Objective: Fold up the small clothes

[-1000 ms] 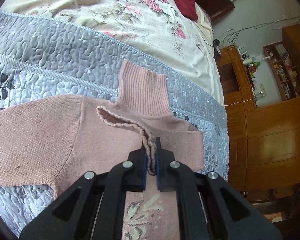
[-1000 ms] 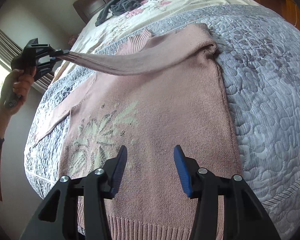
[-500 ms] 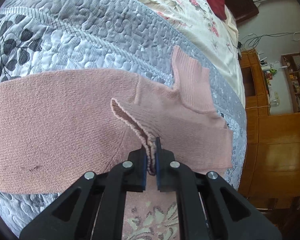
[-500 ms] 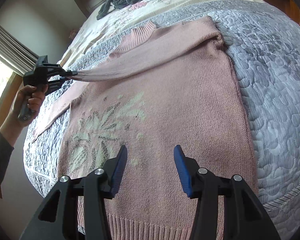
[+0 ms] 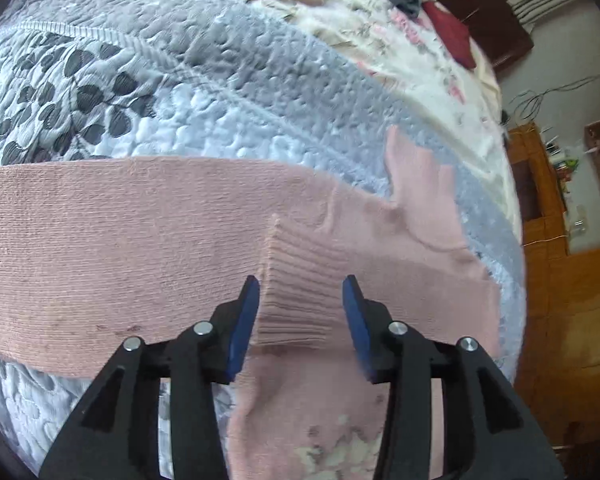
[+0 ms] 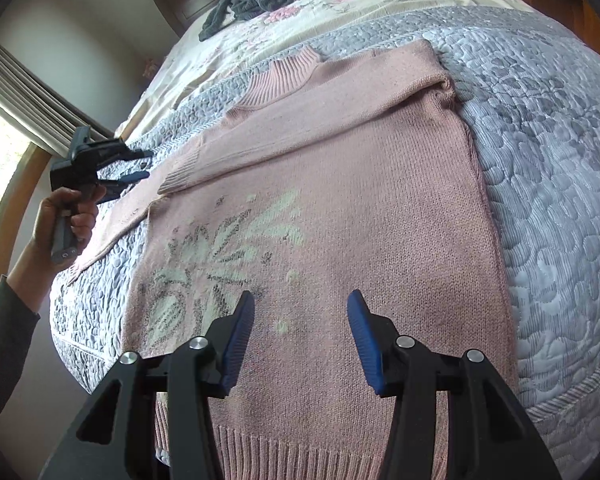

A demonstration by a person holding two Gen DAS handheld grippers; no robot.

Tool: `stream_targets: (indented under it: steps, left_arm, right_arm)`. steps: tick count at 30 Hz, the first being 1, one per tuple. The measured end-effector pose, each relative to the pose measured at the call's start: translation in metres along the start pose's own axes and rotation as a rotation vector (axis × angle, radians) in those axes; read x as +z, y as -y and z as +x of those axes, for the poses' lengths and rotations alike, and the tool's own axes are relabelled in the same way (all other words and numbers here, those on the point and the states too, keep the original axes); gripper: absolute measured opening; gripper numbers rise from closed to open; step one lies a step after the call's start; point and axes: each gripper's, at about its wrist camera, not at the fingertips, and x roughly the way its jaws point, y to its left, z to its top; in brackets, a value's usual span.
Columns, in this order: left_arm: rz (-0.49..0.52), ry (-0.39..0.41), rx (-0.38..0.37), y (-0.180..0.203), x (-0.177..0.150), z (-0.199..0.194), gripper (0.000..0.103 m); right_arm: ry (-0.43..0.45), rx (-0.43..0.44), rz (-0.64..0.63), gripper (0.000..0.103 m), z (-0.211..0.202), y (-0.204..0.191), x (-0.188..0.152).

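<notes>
Since 0.5 s ago left gripper (image 5: 298, 312) has let go of the cuff (image 5: 296, 300); its jaws now stand apart with the ribbed cuff lying slack between them, touching neither pad as far as I can tell.

Bed (image 6: 560, 128): quilt-covered, carries everything.

Sweater (image 6: 340, 240): pink, flat, front up, collar away from the right camera. One sleeve (image 6: 320, 120) is laid across the chest, its cuff near the far shoulder; likely placed so to narrow the garment before the body fold. Other sleeve (image 5: 120, 240) lies out sideways, not yet folded.

Right gripper (image 6: 300, 332): spread wide, empty, hovering above the sweater near the hem, probably waiting for the next step.

Hand (image 6: 66, 220) holds the left tool's handle just off the bed edge.

Containers: none in view.
</notes>
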Motion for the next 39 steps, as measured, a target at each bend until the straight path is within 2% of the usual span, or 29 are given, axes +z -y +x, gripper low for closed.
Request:
stream_targets:
  steps: [2,3,6,7,8,9,10,11,13,14,15,18,21,24,26,28,31,34,36,37,38,39]
  left_arm:
    - [0.005,-0.032,-0.114,0.012,-0.001,0.011,0.046]
    - [0.011,-0.047,-0.104,0.015,-0.001,0.021,0.046]
    - [0.003,-0.097,0.036,0.009,-0.006,0.059,0.044]
    - [-0.014,-0.104,0.067,0.0,-0.008,0.066,0.039]
    - [-0.043,-0.107,0.054,-0.008,-0.008,0.068,0.033]
    - [-0.081,-0.1,0.011,-0.016,-0.009,0.063,0.034]
    - [-0.112,-0.085,-0.029,-0.021,-0.009,0.052,0.038]
    - [-0.125,-0.056,-0.055,-0.027,-0.01,0.038,0.051]
    - [-0.136,0.023,-0.076,-0.044,-0.014,0.0,0.069]
    - [-0.152,0.062,-0.082,-0.058,-0.017,-0.023,0.073]
    - [-0.176,0.097,-0.081,-0.075,-0.02,-0.045,0.074]
    - [-0.288,0.255,-0.013,-0.146,-0.037,-0.126,0.074]
    - [-0.462,0.406,0.019,-0.233,-0.072,-0.209,0.074]
    - [-0.59,0.498,0.063,-0.307,-0.097,-0.273,0.073]
    - [-0.66,0.52,0.075,-0.345,-0.104,-0.295,0.073]
    - [-0.707,0.504,0.046,-0.371,-0.104,-0.295,0.072]
    - [-0.694,0.467,0.029,-0.383,-0.09,-0.283,0.073]
    - [-0.654,0.449,0.065,-0.378,-0.074,-0.272,0.073]
    - [-0.645,0.436,0.094,-0.379,-0.068,-0.269,0.054]
    - [-0.646,0.42,0.082,-0.381,-0.066,-0.267,0.02]
    - [-0.652,0.404,0.072,-0.382,-0.064,-0.265,0.007]
    - [-0.648,0.404,0.077,-0.381,-0.063,-0.266,0.007]
  right_arm:
    - [-0.006,0.003,-0.005,0.049,0.002,-0.004,-0.002]
    - [-0.01,0.006,-0.006,0.049,0.002,-0.007,-0.002]
    - [-0.009,0.01,-0.008,0.049,-0.001,-0.014,-0.002]
    - [-0.008,0.01,-0.012,0.049,-0.004,-0.016,-0.002]
    - [-0.007,0.007,-0.018,0.049,-0.006,-0.018,-0.001]
    - [-0.006,0.004,-0.026,0.049,-0.009,-0.02,0.0]
    - [-0.005,0.0,-0.035,0.049,-0.012,-0.022,0.0]
    - [-0.004,-0.005,-0.043,0.05,-0.014,-0.023,0.001]
    - [-0.003,-0.011,-0.059,0.05,-0.016,-0.026,0.002]
    - [-0.002,-0.014,-0.067,0.05,-0.017,-0.029,0.003]
    - [0.0,-0.014,-0.072,0.051,-0.017,-0.032,0.004]
    - [0.004,0.007,-0.077,0.054,-0.015,-0.046,0.006]
    - [-0.011,0.035,-0.103,0.056,-0.008,-0.067,0.004]
    - [-0.041,0.056,-0.153,0.056,0.004,-0.093,0.0]
    - [-0.046,0.066,-0.181,0.056,0.008,-0.11,-0.003]
    - [-0.048,0.074,-0.196,0.056,0.011,-0.126,-0.004]
    - [-0.053,0.078,-0.21,0.056,0.013,-0.145,-0.005]
    - [-0.05,0.077,-0.231,0.057,0.01,-0.159,-0.004]
    - [-0.05,0.072,-0.249,0.059,0.007,-0.165,-0.005]
    - [-0.05,0.069,-0.255,0.06,0.006,-0.166,-0.005]
    - [-0.051,0.067,-0.258,0.06,0.006,-0.167,-0.006]
    - [-0.054,0.065,-0.258,0.06,0.006,-0.168,-0.006]
